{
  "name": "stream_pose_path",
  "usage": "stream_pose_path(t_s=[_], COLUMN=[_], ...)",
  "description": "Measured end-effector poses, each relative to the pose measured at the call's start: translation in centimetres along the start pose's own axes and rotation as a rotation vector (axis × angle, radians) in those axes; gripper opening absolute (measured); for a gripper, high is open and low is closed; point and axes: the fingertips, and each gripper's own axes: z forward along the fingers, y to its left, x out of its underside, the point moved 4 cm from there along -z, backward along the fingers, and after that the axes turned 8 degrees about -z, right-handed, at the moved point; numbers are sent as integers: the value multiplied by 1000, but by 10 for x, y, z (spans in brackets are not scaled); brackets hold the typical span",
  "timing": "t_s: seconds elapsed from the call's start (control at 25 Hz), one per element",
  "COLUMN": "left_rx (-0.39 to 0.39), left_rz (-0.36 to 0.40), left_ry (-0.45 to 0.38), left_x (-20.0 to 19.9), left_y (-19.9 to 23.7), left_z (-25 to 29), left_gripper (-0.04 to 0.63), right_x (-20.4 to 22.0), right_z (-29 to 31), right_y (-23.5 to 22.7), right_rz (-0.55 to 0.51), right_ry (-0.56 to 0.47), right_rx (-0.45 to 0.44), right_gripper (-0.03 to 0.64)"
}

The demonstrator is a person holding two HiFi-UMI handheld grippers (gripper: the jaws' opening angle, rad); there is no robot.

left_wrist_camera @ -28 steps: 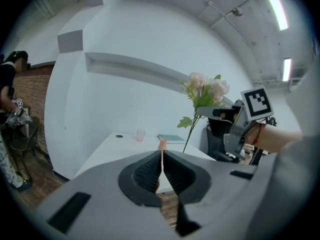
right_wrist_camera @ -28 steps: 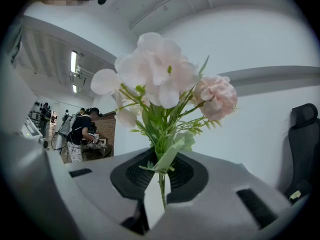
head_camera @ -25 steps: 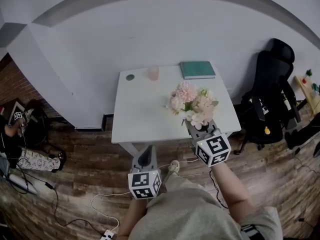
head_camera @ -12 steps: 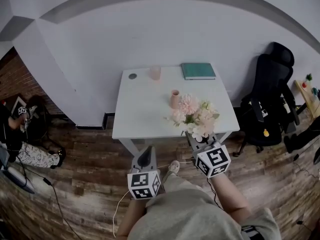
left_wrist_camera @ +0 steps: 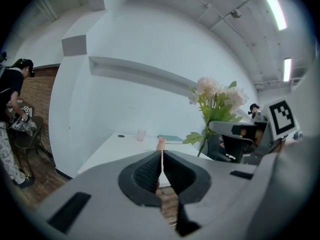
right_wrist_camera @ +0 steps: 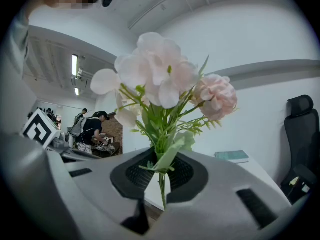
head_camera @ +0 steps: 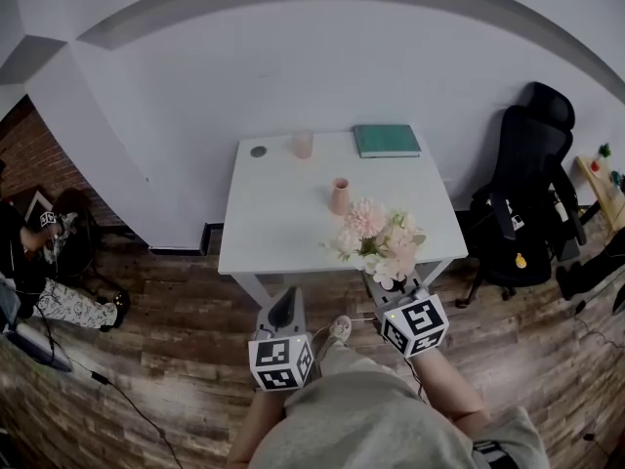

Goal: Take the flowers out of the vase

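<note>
A bunch of pink and white flowers (head_camera: 379, 240) with green stems hangs over the front right part of the white table (head_camera: 273, 223). My right gripper (head_camera: 386, 279) is shut on the stems; in the right gripper view the flowers (right_wrist_camera: 160, 79) rise from between the pads of my right gripper (right_wrist_camera: 161, 176). The small pink vase (head_camera: 340, 196) stands upright and apart from the bunch, behind it near the table's middle. My left gripper (head_camera: 283, 311) is held below the table's front edge, shut with nothing in it. The left gripper view shows its jaws (left_wrist_camera: 162, 156) together, the vase (left_wrist_camera: 161, 144) beyond and the flowers (left_wrist_camera: 216, 96) to the right.
A pink cup (head_camera: 302, 144), a green book (head_camera: 386, 138) and a small dark disc (head_camera: 258, 150) lie along the table's far edge by the white wall. A black office chair (head_camera: 532, 179) stands to the right. A person (head_camera: 39, 262) sits at the far left on the wooden floor.
My right gripper has drawn the flowers back toward the table's front edge and a little down. The vase, hidden behind the bunch a second ago, now stands uncovered. The left gripper has stayed put.
</note>
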Motion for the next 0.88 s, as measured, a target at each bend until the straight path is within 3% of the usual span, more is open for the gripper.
stream_pose_path(t_s=[0.88], left_rx=[-4], left_rz=[18], left_ry=[12], left_x=[-1], left_y=[-1], left_z=[8], left_gripper=[12], right_x=[9], right_z=[4], right_y=[-4], right_rz=[33], right_ry=[8], right_rx=[-13], right_gripper=[41])
